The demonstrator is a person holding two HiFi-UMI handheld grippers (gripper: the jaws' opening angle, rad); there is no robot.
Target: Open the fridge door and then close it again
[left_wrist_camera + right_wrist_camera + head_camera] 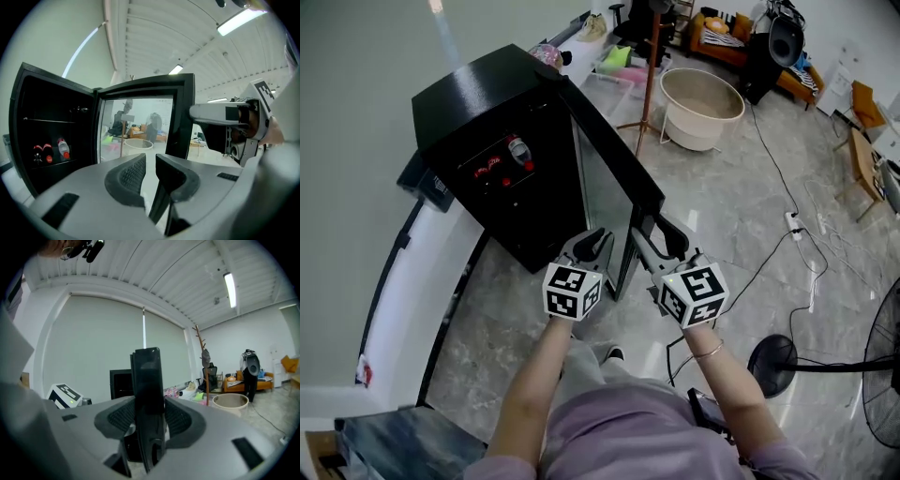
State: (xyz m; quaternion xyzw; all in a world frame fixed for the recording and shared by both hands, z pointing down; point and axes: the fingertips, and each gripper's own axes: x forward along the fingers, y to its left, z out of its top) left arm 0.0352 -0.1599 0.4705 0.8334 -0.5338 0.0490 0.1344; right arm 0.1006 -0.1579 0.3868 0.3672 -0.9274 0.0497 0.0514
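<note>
A small black fridge (483, 98) stands with its glass door (614, 169) swung wide open toward me. Red-capped bottles (518, 152) sit on its shelf. My right gripper (661, 236) has the door's free edge (147, 380) between its pads, which press on both faces. My left gripper (598, 240) hovers just left of that edge, on the inner side of the door, with its jaws nearly together and nothing between them (150, 161). Through the glass (136, 126) the left gripper view shows the room, and the dark fridge interior (51, 122) lies to the left.
A beige tub (701, 103) and a wooden coat stand (652, 75) are behind the door. A floor fan (825, 366) stands at the right, and a power strip with cables (794, 225) lies on the marble floor. A white curved ledge (422, 272) runs along the left.
</note>
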